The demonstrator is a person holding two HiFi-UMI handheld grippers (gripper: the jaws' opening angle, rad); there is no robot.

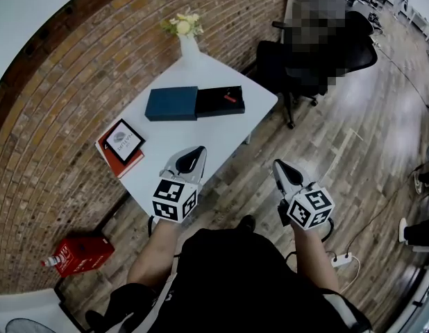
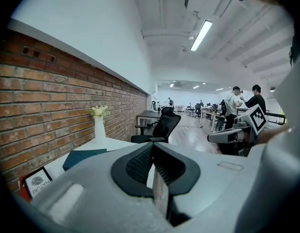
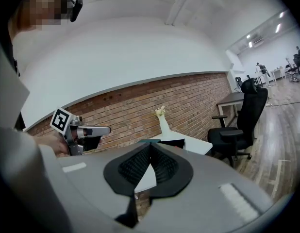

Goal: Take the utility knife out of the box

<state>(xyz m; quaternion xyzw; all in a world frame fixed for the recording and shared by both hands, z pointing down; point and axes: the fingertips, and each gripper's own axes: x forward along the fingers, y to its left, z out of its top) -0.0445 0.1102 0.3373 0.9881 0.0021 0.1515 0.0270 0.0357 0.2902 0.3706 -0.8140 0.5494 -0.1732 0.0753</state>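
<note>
- The knife (image 1: 230, 97) lies in the black tray (image 1: 213, 106), near the tray's far right corner as the head view shows it.
- The tray is slid out of the blue box (image 1: 171, 103) and touches its right side; both lie on the white desk (image 1: 200, 71).
- The knife shows only as a small red sliver. Its long axis runs slantwise, lower left to upper right in the head view; I cannot tell which end is the blade.
- The left gripper (image 1: 198, 149) has its jaws pressed together with nothing between them. It hangs over the desk's near edge, well apart from the box.
- The right gripper (image 1: 277, 164) is likewise closed and empty. It is over the wooden floor (image 1: 367, 137), beside the desk.
- A framed picture (image 2: 37, 184) on a red book (image 1: 124, 166) at the desk's left reads "NATURE".
- Each gripper's cube bears black-and-white square markers.
- A white vase (image 1: 189, 45) with flowers stands at the desk's far corner.
</note>
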